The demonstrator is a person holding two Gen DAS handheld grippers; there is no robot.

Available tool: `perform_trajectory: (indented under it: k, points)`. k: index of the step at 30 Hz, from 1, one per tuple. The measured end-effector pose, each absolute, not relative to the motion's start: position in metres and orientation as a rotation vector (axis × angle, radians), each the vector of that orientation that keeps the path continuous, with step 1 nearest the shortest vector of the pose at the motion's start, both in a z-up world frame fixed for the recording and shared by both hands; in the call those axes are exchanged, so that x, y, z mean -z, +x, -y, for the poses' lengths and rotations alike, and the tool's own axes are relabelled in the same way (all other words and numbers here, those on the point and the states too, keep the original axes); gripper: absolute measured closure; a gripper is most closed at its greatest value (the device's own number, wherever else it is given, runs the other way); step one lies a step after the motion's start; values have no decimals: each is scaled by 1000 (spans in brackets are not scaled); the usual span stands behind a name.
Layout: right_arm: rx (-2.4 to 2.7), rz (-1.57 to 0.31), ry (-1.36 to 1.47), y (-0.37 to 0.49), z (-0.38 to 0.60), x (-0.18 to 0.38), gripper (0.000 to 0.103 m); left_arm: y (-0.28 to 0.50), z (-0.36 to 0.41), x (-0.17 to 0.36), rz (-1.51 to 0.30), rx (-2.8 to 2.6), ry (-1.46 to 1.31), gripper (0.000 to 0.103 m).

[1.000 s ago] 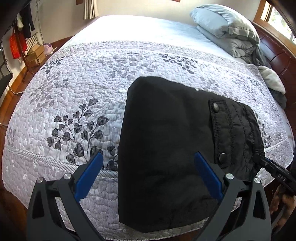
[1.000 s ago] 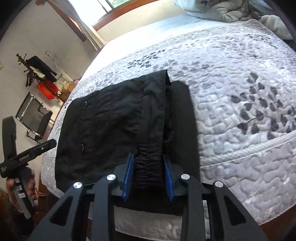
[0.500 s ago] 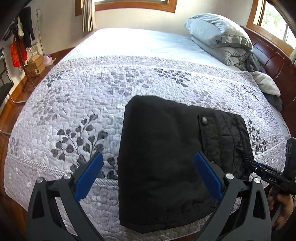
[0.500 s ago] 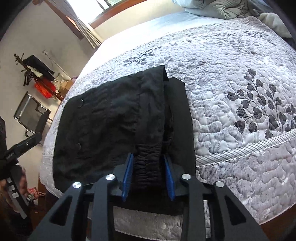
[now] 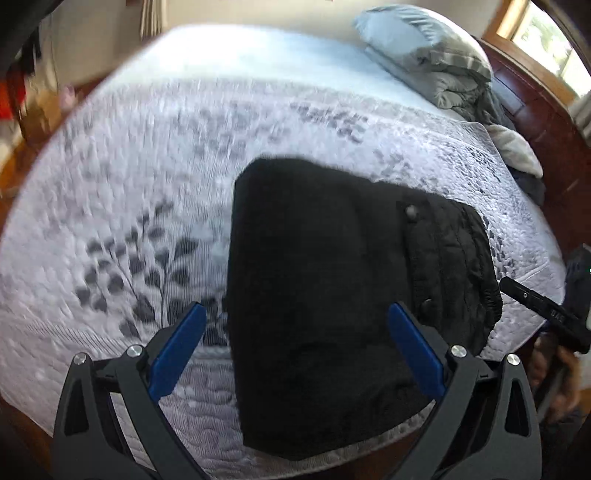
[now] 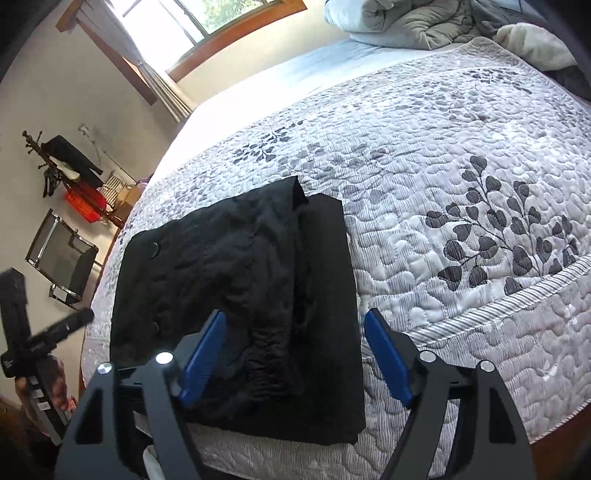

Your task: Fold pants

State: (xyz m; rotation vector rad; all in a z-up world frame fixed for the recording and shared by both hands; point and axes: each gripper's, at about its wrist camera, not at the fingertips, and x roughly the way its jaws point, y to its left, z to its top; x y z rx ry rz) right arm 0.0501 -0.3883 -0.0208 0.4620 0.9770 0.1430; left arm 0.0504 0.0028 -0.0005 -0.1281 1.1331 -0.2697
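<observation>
Left wrist view is motion-blurred; room at 10 o'clock unreadable. Black pants [image 6: 236,295] lie folded on the quilted bed [image 6: 461,155], near its edge. Right gripper [image 6: 295,354] just opened, pads clear of the waistband between them. Left gripper [image 5: 295,347] spread wide, empty. Bundled duvet [image 5: 424,55] at 1 o'clock.

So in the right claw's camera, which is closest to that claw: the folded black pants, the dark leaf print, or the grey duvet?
1. Folded black pants, between the open right claw fingers.
2. Dark leaf print, right, mid-bed.
3. Rumpled grey duvet, far end, top.
</observation>
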Motion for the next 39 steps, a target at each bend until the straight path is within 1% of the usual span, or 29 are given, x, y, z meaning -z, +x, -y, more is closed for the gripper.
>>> perform_trajectory:
  k: [5,11,15,20,23,26,29,32,34,36,39]
  points:
    - [-150,-997,471,54,390,28,22,59,-43,27,-1229,293,-252,5]
    - [-179,-1030,523,56,395,42,20,70,-73,66,-1352,388,-494,5]
    - [-226,-1052,581,57,398,54,18,81,-78,92,-1416,437,-621,5]
    - [-258,-1090,663,61,407,71,17,92,-70,106,-1454,535,-737,5]
    - [-288,-1090,694,62,410,76,16,92,-51,108,-1474,608,-719,5]
    - [-317,-1098,723,64,414,82,14,92,-30,107,-1474,615,-625,5]
    - [-344,-1106,756,64,416,87,12,91,-19,108,-1480,610,-596,4]
    - [-352,-1116,772,67,421,95,7,97,-10,108,-1497,627,-573,3]
    - [-365,-1119,790,68,422,100,6,103,-8,118,-1513,680,-606,3]
    - [-404,-1121,835,71,423,106,5,109,-11,135,-1546,707,-703,2]
    - [-428,-1132,841,76,420,109,5,111,-2,133,-1548,712,-700,3]
